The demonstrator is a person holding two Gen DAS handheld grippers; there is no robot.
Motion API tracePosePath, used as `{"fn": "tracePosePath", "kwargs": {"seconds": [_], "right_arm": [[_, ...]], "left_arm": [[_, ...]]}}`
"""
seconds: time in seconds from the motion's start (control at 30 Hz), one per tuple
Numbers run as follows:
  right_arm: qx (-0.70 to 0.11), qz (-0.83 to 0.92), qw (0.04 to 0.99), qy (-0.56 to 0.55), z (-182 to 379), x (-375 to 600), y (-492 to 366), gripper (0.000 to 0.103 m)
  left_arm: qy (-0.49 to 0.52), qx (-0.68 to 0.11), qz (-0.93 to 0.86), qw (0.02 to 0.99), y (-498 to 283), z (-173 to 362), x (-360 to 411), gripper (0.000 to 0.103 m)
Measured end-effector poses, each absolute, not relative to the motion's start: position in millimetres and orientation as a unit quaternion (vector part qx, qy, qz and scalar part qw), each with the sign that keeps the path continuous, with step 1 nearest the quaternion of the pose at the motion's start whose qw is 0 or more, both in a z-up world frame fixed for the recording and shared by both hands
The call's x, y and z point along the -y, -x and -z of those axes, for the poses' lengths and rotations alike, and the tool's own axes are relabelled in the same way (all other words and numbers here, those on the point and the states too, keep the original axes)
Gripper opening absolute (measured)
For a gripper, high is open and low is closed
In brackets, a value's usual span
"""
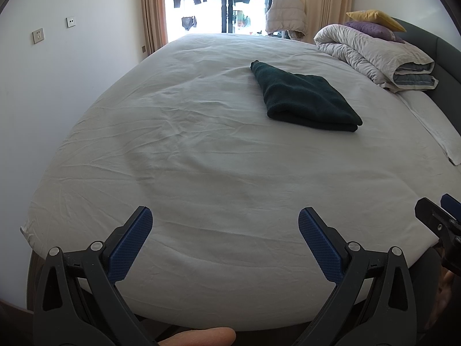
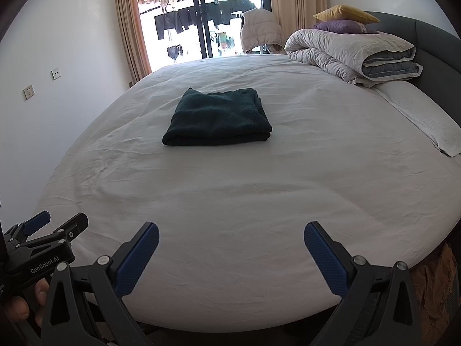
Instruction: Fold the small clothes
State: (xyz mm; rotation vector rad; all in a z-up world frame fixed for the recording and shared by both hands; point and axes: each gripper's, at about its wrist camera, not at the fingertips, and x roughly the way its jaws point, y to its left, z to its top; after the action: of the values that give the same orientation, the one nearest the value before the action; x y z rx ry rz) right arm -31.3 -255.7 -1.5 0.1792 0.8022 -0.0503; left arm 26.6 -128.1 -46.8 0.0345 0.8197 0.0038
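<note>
Both grippers are hanging released over the near edge of the bed (image 1: pixel 201 158), holding nothing.

Left gripper (image 1: pixel 225 222) is keeping its blue pads wide apart, and right gripper (image 2: pixel 231 235) is doing the same; each one is showing at the side of the other's view. Dark green cloth (image 2: pixel 219 118) is lying folded flat on the white sheet, farther in, well apart from both grippers. Rolled duvet (image 2: pixel 351 54) is sitting at the far right with two pillows (image 2: pixel 343 18) on top of it.
</note>
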Motion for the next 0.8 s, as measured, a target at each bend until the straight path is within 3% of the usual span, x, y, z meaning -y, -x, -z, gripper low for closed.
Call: {"fn": "tracePosePath", "kwargs": {"seconds": [0.8], "right_arm": [[-0.392, 0.023, 0.916, -0.086, 4.0, 255.7, 27.7, 0.103]], "left_arm": [[-0.016, -0.399, -0.002, 0.917, -26.7, 46.6, 126.6, 0.103]]}}
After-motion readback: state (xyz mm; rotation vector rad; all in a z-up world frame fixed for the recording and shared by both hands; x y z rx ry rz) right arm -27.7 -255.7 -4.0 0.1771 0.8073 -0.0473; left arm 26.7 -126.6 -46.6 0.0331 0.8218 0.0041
